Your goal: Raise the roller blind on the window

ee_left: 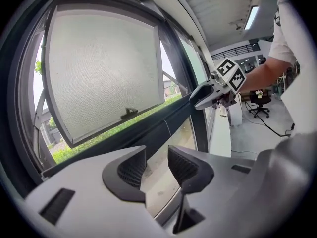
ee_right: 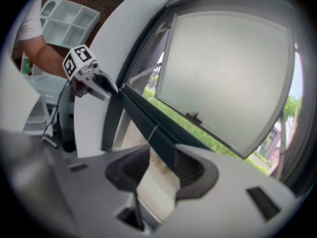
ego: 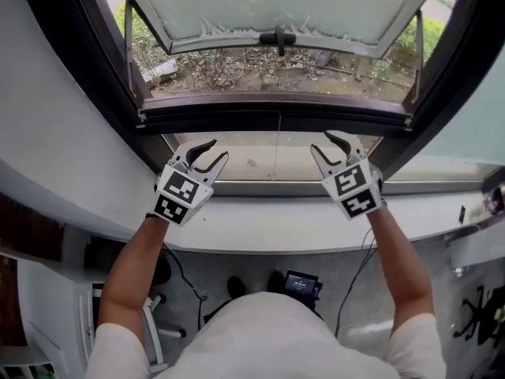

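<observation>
The dark-framed window [ego: 276, 121] fills the head view, its frosted sash [ego: 276, 6] tilted outward with a black handle [ego: 278, 36]. A thin cord [ego: 278, 152] hangs down the middle of the lower pane, and also shows as a cord [ee_left: 167, 128] in the left gripper view and a cord [ee_right: 152, 131] in the right gripper view. No blind fabric shows in any view. My left gripper [ego: 213, 153] stands open left of the cord, with nothing between its jaws [ee_left: 156, 165]. My right gripper [ego: 322, 143] stands open on the cord's right, also holding nothing [ee_right: 161, 165].
A white sill [ego: 276, 223] runs below the window, with white wall [ego: 55, 133] to the left. Under it on the floor are cables and a small dark device [ego: 301, 284]. A white shelf unit [ee_right: 69, 21] and an office chair [ee_left: 260, 100] stand farther off.
</observation>
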Demonstrator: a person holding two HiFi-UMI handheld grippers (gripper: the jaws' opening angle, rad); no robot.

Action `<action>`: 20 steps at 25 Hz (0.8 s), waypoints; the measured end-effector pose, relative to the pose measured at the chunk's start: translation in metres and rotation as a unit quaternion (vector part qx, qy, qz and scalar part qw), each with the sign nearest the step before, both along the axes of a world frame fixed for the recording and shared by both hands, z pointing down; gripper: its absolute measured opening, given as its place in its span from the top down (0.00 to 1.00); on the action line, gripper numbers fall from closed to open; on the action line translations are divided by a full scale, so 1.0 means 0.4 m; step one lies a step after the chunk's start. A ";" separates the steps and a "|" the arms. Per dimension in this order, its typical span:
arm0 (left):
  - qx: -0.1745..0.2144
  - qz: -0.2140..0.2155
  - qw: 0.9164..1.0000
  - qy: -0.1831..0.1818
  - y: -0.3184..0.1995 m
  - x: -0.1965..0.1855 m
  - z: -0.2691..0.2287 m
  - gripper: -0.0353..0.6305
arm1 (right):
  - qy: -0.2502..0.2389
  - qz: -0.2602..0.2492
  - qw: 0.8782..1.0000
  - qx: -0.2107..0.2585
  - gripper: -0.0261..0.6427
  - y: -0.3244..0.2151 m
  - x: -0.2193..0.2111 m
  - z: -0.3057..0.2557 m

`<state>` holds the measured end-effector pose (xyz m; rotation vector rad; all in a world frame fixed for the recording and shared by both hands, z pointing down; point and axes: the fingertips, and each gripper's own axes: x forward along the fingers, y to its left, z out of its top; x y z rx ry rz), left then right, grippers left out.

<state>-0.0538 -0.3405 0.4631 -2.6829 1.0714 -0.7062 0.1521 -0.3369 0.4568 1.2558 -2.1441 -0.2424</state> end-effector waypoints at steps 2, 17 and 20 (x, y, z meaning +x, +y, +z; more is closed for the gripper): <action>0.003 0.004 1.000 -0.013 -0.019 -0.001 0.000 0.72 | 0.033 -0.003 0.999 0.013 0.73 -0.025 -0.012 -0.003; 0.046 0.049 0.988 -0.142 -0.153 0.051 0.034 0.64 | 0.223 -0.021 0.974 0.037 0.68 -0.155 -0.066 0.041; 0.049 0.046 0.984 -0.165 -0.176 0.062 0.044 0.64 | 0.252 -0.017 0.967 0.036 0.67 -0.174 -0.061 0.054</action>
